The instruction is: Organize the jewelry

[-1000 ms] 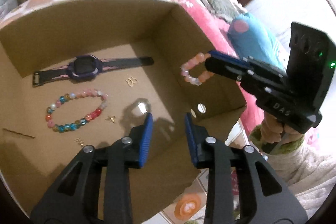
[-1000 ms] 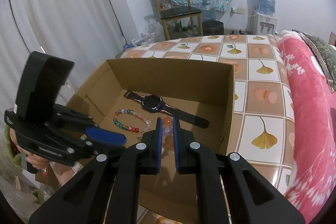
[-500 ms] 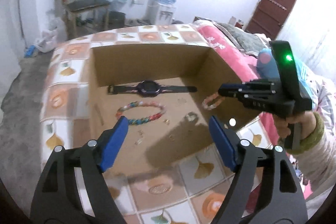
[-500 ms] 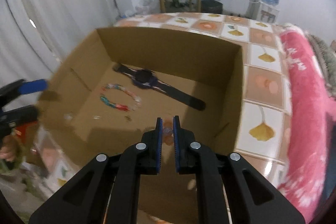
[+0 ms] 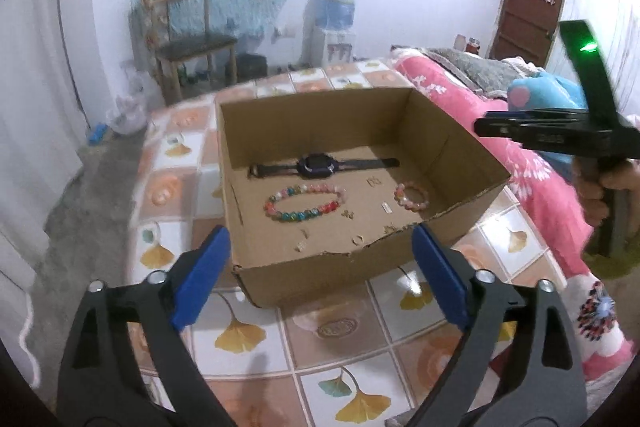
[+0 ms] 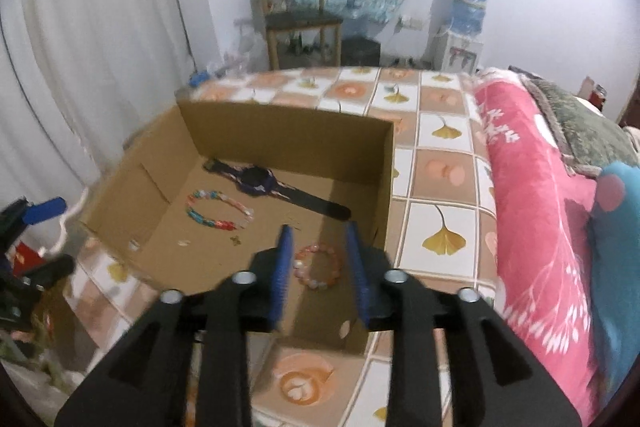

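- Two grippers are seen above a tiled tabletop [image 5: 332, 327], each with its jaws spread and nothing held between them.
- The left gripper [image 5: 320, 271] is held back from the cardboard box [image 5: 316, 275]; its jaws are opened very wide, and the box's near wall is framed between the two blue pads.
- Ahead of the left jaw, on the box floor, a multicoloured bead bracelet [image 5: 305, 203] is laid flat, with a dark watch [image 5: 318, 165] stretched out just beyond it.
- Small gold pieces [image 5: 348, 214] are scattered on the floor between the bracelets; what they are cannot be told.
- Ahead of the right jaw of that gripper, a pink bead bracelet [image 5: 411, 195] is lying near the box's right wall.
- The right gripper [image 6: 319, 273] is held over the box's near corner, jaws moderately parted; the pink bead bracelet [image 6: 318, 266] is seen on the floor below, between the pads, not touched by them.
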The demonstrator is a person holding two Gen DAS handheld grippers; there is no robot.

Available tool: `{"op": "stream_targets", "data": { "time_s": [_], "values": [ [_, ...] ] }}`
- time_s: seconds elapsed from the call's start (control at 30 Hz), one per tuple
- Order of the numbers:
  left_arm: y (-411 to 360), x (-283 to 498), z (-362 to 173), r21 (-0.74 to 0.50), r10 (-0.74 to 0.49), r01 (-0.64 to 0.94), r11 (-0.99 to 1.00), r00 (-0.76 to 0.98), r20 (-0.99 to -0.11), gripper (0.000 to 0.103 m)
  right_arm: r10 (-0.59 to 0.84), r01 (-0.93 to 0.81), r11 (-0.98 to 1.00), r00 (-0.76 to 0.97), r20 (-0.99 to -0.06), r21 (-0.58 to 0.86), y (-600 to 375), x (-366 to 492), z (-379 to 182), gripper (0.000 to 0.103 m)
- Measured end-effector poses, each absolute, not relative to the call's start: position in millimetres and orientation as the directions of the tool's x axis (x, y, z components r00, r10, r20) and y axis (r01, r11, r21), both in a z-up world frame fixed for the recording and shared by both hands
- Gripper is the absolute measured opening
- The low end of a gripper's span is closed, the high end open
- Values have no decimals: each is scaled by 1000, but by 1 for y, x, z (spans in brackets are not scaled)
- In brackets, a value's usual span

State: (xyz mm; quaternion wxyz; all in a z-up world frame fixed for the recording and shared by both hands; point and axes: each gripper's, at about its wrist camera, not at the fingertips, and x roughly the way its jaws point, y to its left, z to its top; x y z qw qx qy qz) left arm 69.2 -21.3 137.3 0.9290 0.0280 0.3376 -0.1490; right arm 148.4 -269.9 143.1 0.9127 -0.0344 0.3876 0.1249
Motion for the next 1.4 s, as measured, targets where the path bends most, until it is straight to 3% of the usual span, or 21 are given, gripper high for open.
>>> {"op": "stream_targets", "data": {
  "time_s": [0.2, 0.37, 0.63, 0.87, 1.4],
  "values": [
    [-34, 53, 145, 69, -146, 226, 972, 803, -578, 95, 200, -194, 978, 740, -642, 81, -257, 93, 151, 71],
    [-34, 51, 150, 33, -118, 167, 985, 810, -574, 95, 103, -69, 994, 769, -631, 79, -254, 74, 145, 85],
    [-25, 64, 150, 77, 119, -91, 993, 756, -643, 95, -31, -7, 999, 751, -660, -54, -239, 69, 137, 92],
    [-23, 68, 141, 55, 114, -108, 993, 680, -725, 95, -43, 0, 998, 709, -704, -61, -219, 77, 126, 95],
    [-38, 67, 130, 58, 82, -58, 997, 653, -752, 95, -30, 27, 999, 630, -776, -17, -220, 88, 104, 95]
  ]
}}
